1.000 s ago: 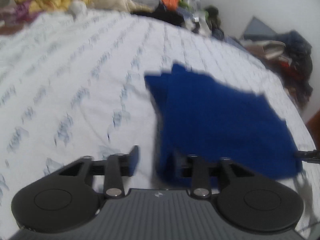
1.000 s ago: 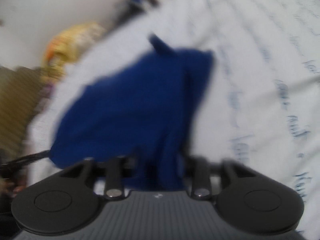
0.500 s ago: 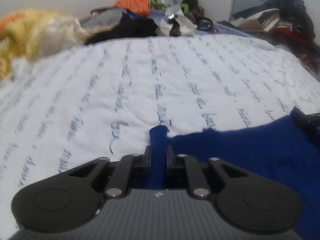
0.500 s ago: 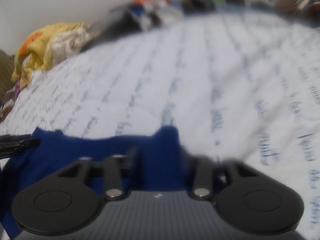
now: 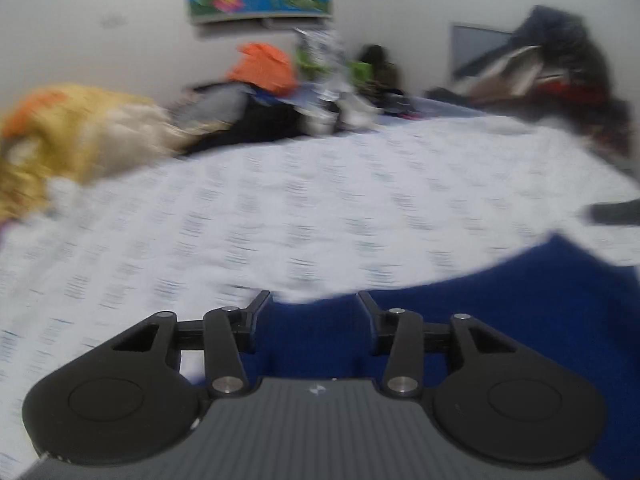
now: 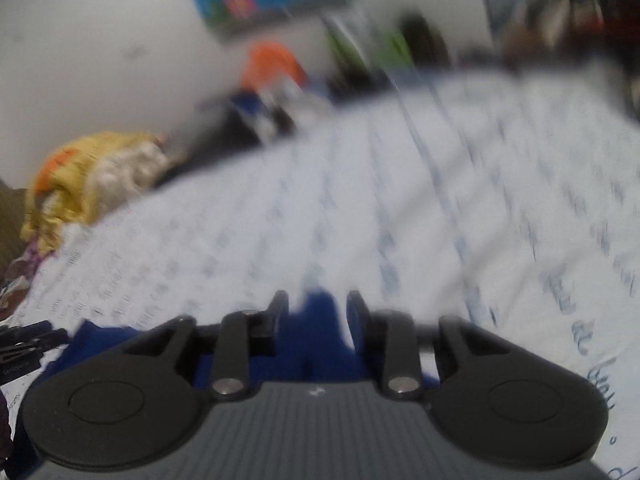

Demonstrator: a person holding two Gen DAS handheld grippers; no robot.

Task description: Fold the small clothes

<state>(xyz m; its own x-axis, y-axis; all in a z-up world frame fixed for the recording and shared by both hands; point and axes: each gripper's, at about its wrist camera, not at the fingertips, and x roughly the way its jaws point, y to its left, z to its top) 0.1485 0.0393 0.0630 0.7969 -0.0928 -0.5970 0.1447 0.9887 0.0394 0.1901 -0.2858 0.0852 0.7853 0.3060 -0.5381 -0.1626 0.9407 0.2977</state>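
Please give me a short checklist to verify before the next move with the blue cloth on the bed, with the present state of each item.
1. Left claw open, fingers apart: ok.
2. Right claw open: ok.
3. Blue cloth released by the left claw: ok, it lies between the open fingers.
4. Blue cloth released by the right claw: ok.
5. Cloth lies flat on bed sheet: cannot tell, only part is visible.
6. Fold edges aligned: cannot tell, pictures blurred.

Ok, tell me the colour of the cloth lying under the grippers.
Solid dark blue cloth, clearest in the left wrist view.
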